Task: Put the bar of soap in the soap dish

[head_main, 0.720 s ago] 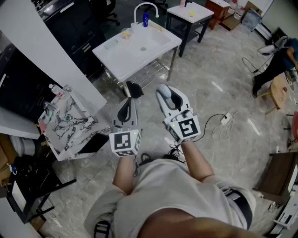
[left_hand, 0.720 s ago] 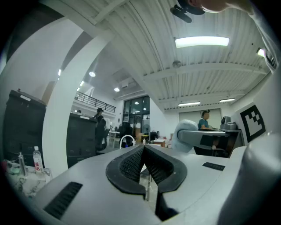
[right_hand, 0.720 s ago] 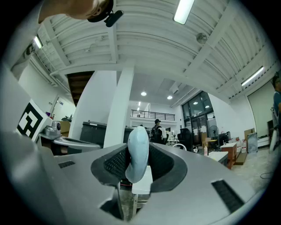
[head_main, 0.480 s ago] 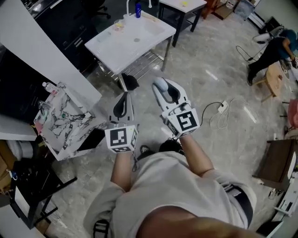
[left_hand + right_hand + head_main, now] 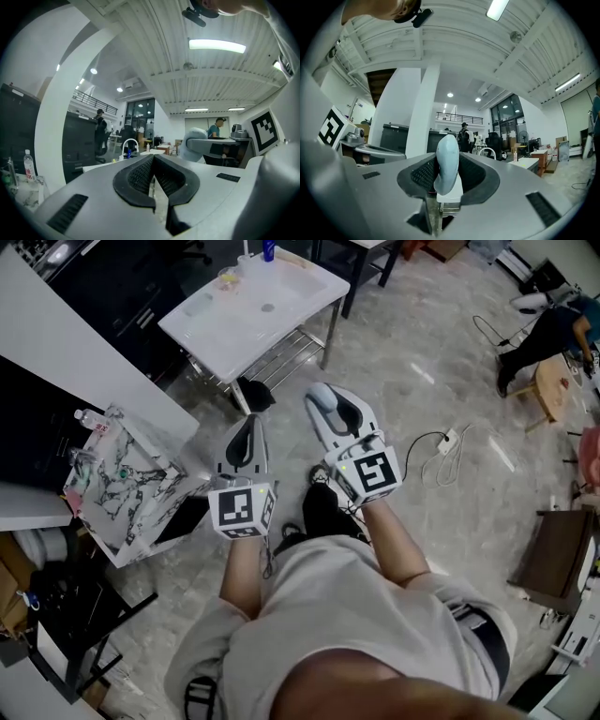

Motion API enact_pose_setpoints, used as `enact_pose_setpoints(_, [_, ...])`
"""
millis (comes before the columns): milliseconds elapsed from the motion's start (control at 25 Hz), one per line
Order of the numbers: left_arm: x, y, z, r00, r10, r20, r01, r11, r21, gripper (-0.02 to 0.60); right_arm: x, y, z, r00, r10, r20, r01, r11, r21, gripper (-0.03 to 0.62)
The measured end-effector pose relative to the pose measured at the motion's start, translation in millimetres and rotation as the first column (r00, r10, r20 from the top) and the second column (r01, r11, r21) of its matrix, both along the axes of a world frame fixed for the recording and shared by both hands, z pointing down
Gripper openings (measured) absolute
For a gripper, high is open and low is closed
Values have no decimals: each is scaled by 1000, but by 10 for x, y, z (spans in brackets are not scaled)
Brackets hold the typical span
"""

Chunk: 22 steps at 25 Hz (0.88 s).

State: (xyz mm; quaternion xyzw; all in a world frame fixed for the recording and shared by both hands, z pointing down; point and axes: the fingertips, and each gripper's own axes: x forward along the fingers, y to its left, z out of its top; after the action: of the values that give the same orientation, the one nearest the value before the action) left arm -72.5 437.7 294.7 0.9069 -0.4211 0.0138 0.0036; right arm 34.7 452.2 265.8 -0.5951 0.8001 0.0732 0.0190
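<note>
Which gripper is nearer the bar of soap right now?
Right. The right gripper is shut on the bar of soap; the left gripper, shut and empty, is alongside, apart from it.

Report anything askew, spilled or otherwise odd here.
Little stands out. A power strip and its loose cable lie across the open floor, a possible trip hazard. The marble-patterned box at the left looks tipped. The bar of soap sits squarely in the right claw; nothing looks spilled.
</note>
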Motion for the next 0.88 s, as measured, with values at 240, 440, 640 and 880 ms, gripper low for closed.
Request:
enact_pose_setpoints(240, [301, -471, 36, 1000, -16, 27, 16, 1000, 2, 18, 307, -490, 62, 999, -24, 21, 25, 1000, -1, 127])
enact_pose_setpoints(440, [524, -931, 101, 999, -41, 28, 41, 999, -13, 18, 538, -956, 170, 998, -50, 23, 51, 998, -48, 126])
enact_pose_setpoints(640, [826, -1331, 106, 998, -52, 34, 53, 998, -22, 18, 829, -1338, 185, 997, -62, 35, 65, 994, -92, 127])
enact_pose_setpoints(880, [1275, -1714, 147, 998, -45, 49, 48, 998, -48, 18, 1267, -1724, 193, 995, -74, 74, 82, 991, -109, 127])
